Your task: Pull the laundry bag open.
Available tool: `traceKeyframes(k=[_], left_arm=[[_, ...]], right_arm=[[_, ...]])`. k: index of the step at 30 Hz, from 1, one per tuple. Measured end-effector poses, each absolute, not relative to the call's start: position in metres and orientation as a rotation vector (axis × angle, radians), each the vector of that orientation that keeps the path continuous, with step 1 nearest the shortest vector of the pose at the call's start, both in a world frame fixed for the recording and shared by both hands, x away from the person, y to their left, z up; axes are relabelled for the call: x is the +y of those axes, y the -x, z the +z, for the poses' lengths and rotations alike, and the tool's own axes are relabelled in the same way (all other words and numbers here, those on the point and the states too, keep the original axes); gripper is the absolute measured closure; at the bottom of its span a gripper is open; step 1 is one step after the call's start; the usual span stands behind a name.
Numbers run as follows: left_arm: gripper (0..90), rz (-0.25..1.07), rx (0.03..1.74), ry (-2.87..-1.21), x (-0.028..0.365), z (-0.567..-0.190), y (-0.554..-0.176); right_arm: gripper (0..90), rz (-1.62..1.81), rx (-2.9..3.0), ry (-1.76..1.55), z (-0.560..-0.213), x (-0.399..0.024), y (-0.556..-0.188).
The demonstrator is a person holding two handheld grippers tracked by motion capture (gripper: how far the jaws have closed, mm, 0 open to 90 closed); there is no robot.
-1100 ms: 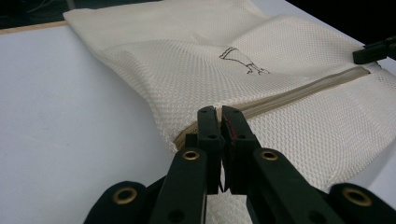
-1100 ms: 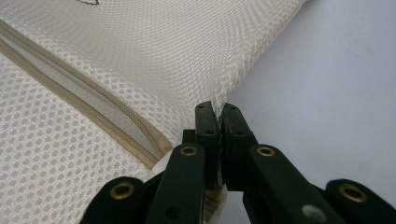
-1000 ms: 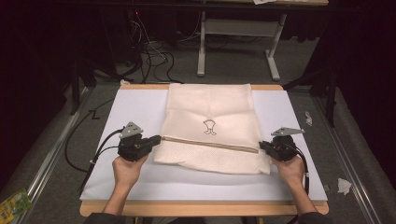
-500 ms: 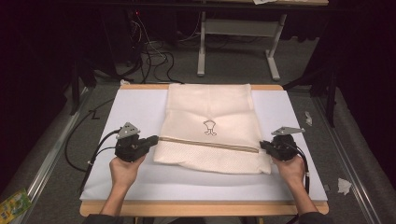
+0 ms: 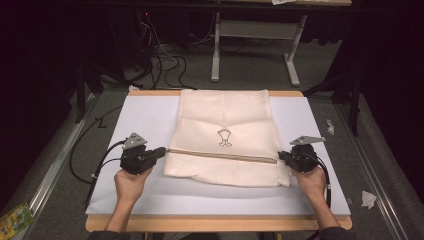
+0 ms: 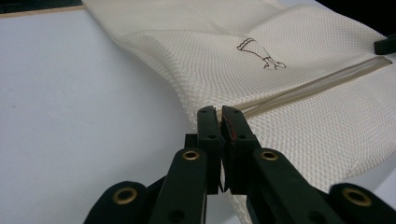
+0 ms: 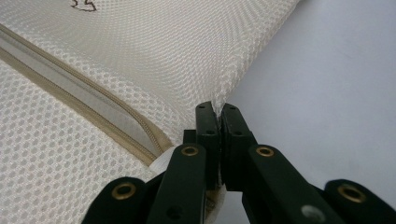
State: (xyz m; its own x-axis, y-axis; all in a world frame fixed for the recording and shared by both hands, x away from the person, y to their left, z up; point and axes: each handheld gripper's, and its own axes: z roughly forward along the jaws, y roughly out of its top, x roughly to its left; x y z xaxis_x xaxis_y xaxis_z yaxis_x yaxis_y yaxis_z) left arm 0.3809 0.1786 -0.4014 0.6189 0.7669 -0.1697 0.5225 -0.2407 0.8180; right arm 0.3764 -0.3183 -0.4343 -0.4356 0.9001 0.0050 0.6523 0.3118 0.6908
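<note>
High view: cream mesh zippered laundry bag [image 5: 225, 140] flat on white-topped table [image 5: 145, 120]. Left gripper [image 5: 159, 152], right gripper [image 5: 283, 156]: forearms low, level, fingers clamped on the bag's opposite side edges at the zipper [image 5: 222, 155].

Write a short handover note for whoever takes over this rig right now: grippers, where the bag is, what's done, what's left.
Left gripper: shut on the mesh bag at its left edge, by the zipper end.
Right gripper: shut on the bag's right edge, near the zipper's other end.
Bag: flat on the white table, zipper closed as far as can be seen.
Done: both side edges gripped.
Left: probably lifting or folding the bag; not yet begun.
</note>
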Motion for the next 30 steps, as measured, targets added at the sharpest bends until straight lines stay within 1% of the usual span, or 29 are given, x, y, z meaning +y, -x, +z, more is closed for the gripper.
traceKeyframes(k=[2,4,13,17,27,30], left_arm=[[87.1,0.345,1.033,-1.927,0.178,-0.402,-0.381],[87.0,0.388,1.039,-1.955,0.177,-0.402,-0.380],[86.9,0.392,1.033,-1.952,0.178,-0.400,-0.374],[86.9,0.404,1.052,-1.985,0.177,-0.403,-0.375],[86.8,0.370,1.051,-1.974,0.177,-0.405,-0.371],[86.6,0.333,1.058,-1.954,0.181,-0.408,-0.369]], right_arm=[[89.2,0.883,2.205,-1.387,-0.434,-0.318,-0.376],[89.1,0.880,2.207,-1.387,-0.435,-0.319,-0.377],[88.8,0.932,2.191,-1.402,-0.433,-0.321,-0.376],[89.1,0.915,2.190,-1.398,-0.433,-0.319,-0.376],[88.3,0.932,2.200,-1.405,-0.434,-0.318,-0.374],[88.0,0.945,2.206,-1.415,-0.438,-0.319,-0.371]])
